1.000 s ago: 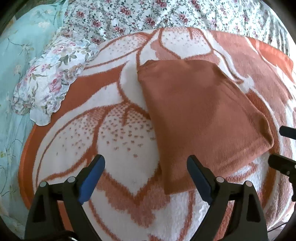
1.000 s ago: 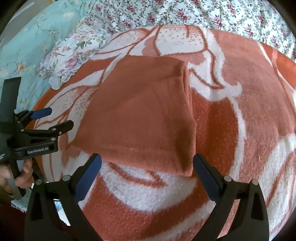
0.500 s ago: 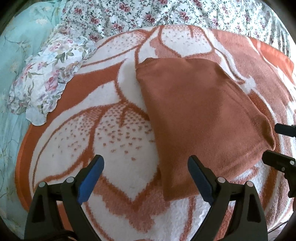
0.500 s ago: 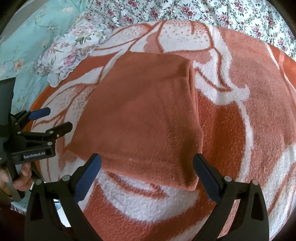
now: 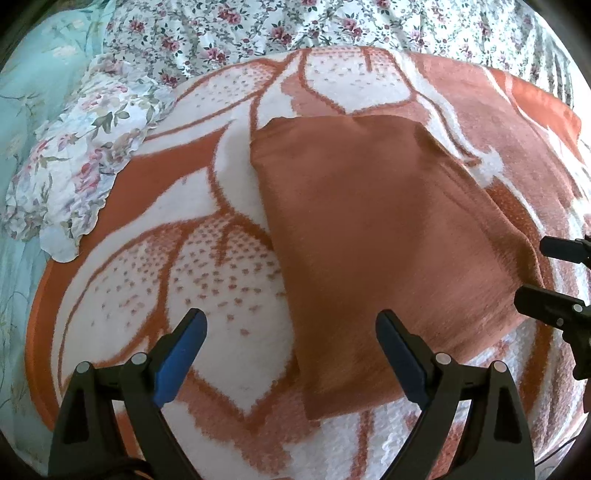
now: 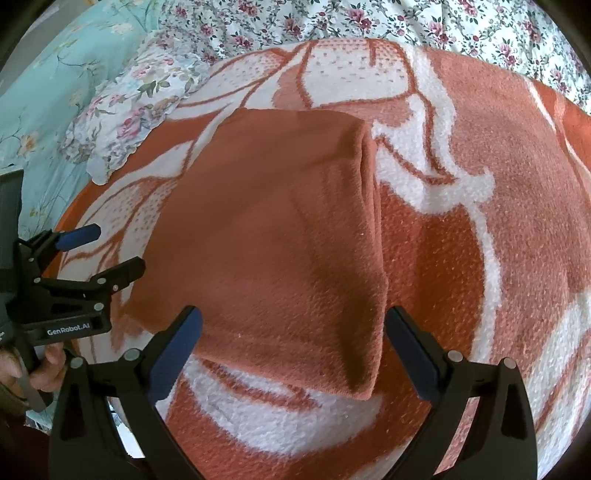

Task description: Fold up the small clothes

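A rust-orange knit garment (image 5: 384, 236) lies folded into a rectangle on the orange-and-white blanket (image 5: 207, 280); it also shows in the right wrist view (image 6: 273, 240). My left gripper (image 5: 291, 339) is open and empty, hovering over the garment's near left edge. My right gripper (image 6: 293, 338) is open and empty, hovering over the garment's near edge, its right finger by the near right corner. Each gripper shows at the edge of the other's view: the right one (image 5: 546, 273), the left one (image 6: 107, 251).
A floral pillow (image 5: 74, 162) lies at the left on a teal sheet (image 5: 22, 92). A floral bedspread (image 5: 332, 26) runs along the back. The blanket (image 6: 498, 221) spreads wide to the right of the garment.
Both grippers have drifted slightly forward toward the garment, which looks larger in both views. Both stay open. The garment has not moved.
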